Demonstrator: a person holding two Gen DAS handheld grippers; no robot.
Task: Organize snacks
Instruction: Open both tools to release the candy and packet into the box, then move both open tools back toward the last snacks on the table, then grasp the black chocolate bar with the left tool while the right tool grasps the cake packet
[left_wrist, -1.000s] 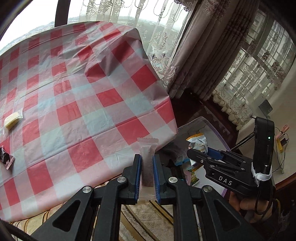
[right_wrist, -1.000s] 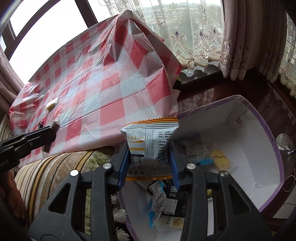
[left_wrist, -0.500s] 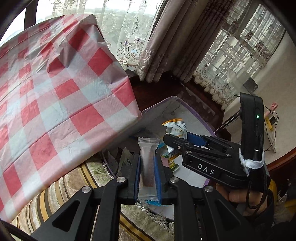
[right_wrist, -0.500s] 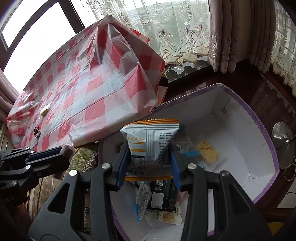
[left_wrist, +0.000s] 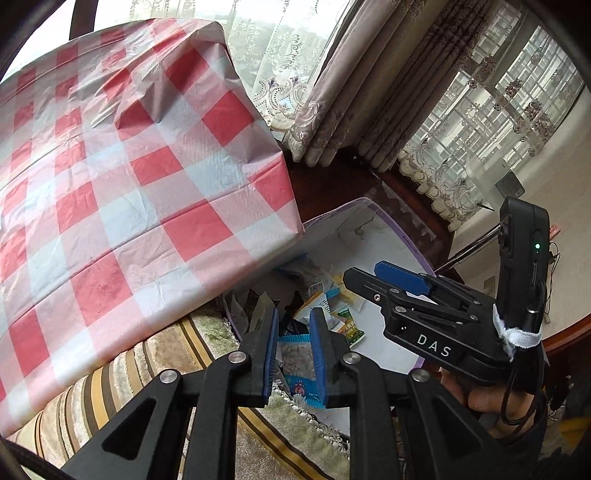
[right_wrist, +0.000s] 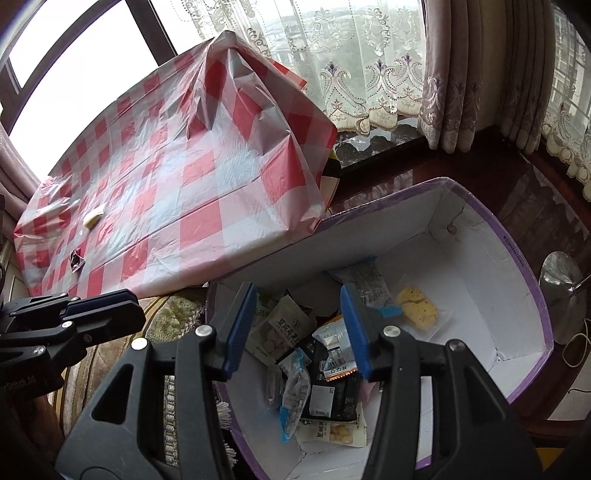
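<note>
left tongs (left_wrist: 293, 350) and right tongs (right_wrist: 298, 330), both spread and gripping nothing, hang above the purple-rimmed box (right_wrist: 532, 291). snack packets (right_wrist: 325, 373) lie heaped in the box, beside the checkered worktop (right_wrist: 177, 192); a yellow snack (right_wrist: 92, 219) lies on the worktop.

bright window (right_wrist: 55, 85) daylight, sharp focus, heavy fisheye edges

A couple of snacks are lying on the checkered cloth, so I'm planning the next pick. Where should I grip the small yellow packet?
Probably from above, closing across the short width of the yellow packet at mid-length. It lies flat on the tablecloth, elongated and slanted, so rotate to match its angle. The dark wrapper lies apart from it, leaving room.
</note>
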